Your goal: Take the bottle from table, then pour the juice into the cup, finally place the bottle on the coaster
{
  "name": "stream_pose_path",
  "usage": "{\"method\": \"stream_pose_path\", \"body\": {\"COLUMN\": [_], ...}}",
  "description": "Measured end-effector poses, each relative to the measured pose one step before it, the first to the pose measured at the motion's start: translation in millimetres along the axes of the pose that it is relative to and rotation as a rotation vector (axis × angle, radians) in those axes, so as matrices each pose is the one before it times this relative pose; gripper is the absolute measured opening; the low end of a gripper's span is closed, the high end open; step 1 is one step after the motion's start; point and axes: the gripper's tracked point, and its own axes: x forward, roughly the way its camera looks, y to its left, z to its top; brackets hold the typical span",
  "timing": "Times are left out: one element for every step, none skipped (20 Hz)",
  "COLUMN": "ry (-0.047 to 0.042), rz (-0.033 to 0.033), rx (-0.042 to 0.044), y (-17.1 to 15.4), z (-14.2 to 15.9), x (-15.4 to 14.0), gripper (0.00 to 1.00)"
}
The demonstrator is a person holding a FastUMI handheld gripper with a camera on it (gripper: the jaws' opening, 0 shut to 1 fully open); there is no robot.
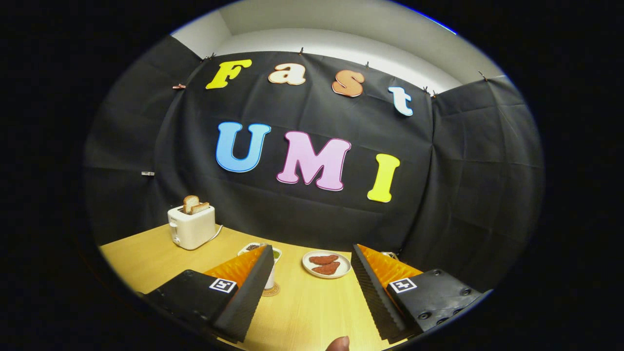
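A: How does the gripper (312,253) stand?

B: Its two fingers are spread wide with nothing between them but bare wooden table (312,312). They press on nothing, and the gripper hangs above the tabletop.

A: Where is the cup?

B: The cup (271,278) is mostly hidden behind the tip of the left finger. A pale, upright side shows just past that finger's inner edge, with a bit of rim and something greenish at the top. I cannot tell more of its shape.

A: And the coaster?

B: A round, light brown coaster (269,291) with a patterned edge lies right under the cup, and the cup seems to stand on it. It peeks out beside the left finger.

A: The bottle?

B: I cannot make one out with certainty.

A: What else is ahead?

B: Beyond the fingers, between their tips, sits a white plate (326,264) with two reddish-brown pieces of food on it. Farther off, beyond the left finger, a white toaster (191,227) stands near the cloth wall with two slices of toast (195,204) sticking up from it.

A: Anything close in?

B: A fingertip (338,344) of the person shows just below the gap between the fingers.
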Motion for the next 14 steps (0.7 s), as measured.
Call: {"method": "stream_pose_path", "body": {"ry": [0.00148, -0.00070, -0.01153, -0.01168, -0.00920, -0.00434, -0.00297, -0.00189, -0.00470, -0.00641, -0.00535, -0.00039, 0.00272, -0.00235], "rz": [-0.00971, -0.01091, -0.00279, -0.00155, -0.00218, -0.00343, 0.00350, 0.00001, 0.00077, -0.00822, -0.00719, -0.00576, -0.00312, -0.00992], "rx": [-0.02061, -0.02026, -0.01272, -0.01146, -0.01058, -0.00258, 0.00621, 0.00687, 0.00294, -0.00103, 0.00123, 0.00386, 0.00603, 0.00411], "y": [-5.14, -6.24, -5.14, -4.11, -3.95, -5.70, -2.20, -2.98, -3.41, -5.82, -5.67, -5.22, -4.63, -6.34], "z": [3.21, 3.61, 6.75, 6.47, 4.13, 2.76, 1.90, 1.57, 1.26, 1.28, 0.74, -1.19, -0.91, 0.31], "x": [-2.45, -2.78, -2.37, -1.67, -0.48, -0.99, -1.17, -1.74, -1.16, -0.96, -0.49, -0.42, -0.22, -0.61], "gripper": [0.97, 0.97, 0.97, 0.97, 0.97, 0.97, 0.97, 0.97, 0.97, 0.97, 0.97, 0.97, 0.97, 0.97]}}
